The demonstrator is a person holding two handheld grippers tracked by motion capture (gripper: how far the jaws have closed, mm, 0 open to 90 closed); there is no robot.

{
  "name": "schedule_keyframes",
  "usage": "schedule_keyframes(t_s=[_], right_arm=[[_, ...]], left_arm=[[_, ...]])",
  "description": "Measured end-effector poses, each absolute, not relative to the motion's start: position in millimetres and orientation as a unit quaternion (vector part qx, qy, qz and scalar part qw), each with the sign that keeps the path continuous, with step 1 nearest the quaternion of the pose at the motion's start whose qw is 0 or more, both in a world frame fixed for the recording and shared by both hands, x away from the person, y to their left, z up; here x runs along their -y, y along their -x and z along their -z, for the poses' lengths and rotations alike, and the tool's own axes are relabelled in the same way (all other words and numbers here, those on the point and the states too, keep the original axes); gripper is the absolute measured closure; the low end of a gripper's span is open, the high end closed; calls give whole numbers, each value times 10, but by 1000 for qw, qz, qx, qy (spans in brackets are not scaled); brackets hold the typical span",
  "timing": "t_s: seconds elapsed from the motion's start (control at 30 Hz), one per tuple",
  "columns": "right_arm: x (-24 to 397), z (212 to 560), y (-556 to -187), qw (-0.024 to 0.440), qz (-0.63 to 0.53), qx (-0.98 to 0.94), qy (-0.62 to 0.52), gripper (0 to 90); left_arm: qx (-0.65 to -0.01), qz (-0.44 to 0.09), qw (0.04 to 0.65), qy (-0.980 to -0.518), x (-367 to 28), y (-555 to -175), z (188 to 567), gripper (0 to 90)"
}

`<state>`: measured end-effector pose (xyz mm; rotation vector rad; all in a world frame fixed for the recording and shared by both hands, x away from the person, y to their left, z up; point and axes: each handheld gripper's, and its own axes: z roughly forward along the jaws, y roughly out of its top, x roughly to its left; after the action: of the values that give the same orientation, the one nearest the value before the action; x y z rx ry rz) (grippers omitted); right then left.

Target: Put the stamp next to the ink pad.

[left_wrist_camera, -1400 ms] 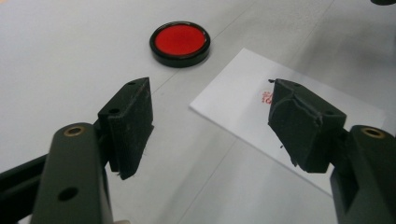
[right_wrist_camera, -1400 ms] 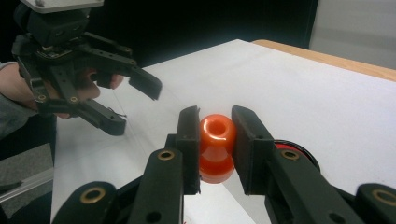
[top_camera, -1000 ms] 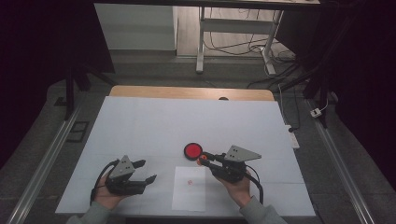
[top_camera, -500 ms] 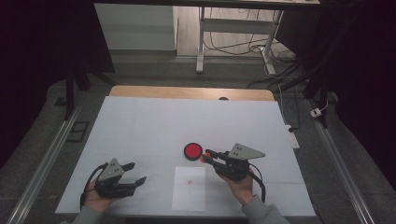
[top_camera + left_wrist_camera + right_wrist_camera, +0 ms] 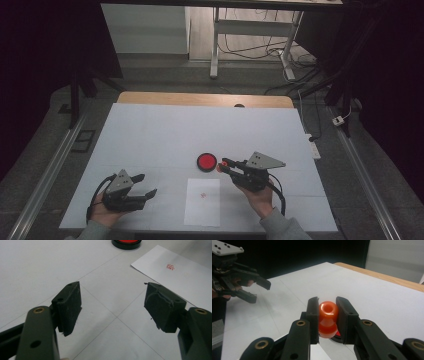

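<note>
the right claw (image 5: 226,164) is clenched on a glossy orange knob-shaped stamp handle (image 5: 327,318), which is held between its two black jaws just above the white surface (image 5: 165,135). the stamp is seen just right of a round black-rimmed red ink pad (image 5: 206,161), near the middle of the surface. a white sheet of paper (image 5: 202,202) bearing a small red stamp mark (image 5: 170,266) lies nearer, between the two hands. the left claw (image 5: 143,186) is held at the near left, released, its jaws spread wide and nothing between them, low over the surface.
</note>
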<state>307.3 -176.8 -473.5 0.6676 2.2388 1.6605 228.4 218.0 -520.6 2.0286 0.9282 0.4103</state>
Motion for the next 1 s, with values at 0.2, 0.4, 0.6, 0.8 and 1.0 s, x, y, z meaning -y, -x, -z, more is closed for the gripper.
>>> schedule_keyframes(t_s=[0.2,0.4,0.6,0.8,1.0], right_arm=[[1786,4737,-3113,141,-565,-778,-236,728],[1807,4746,-3182,147,-555,-782,-241,728],[1815,4758,-3279,155,-550,-781,-251,728],[1829,4760,-3368,161,-545,-780,-262,728],[1810,4824,-3509,165,-528,-786,-278,727]], left_arm=[[-372,-166,423,-810,-2183,-2293,5211,297],[-375,-166,424,-807,-2186,-2306,5212,296],[-376,-174,426,-804,-2187,-2311,5208,296],[-374,-170,426,-806,-2180,-2313,5209,296],[-376,-170,425,-806,-2174,-2321,5216,297]])
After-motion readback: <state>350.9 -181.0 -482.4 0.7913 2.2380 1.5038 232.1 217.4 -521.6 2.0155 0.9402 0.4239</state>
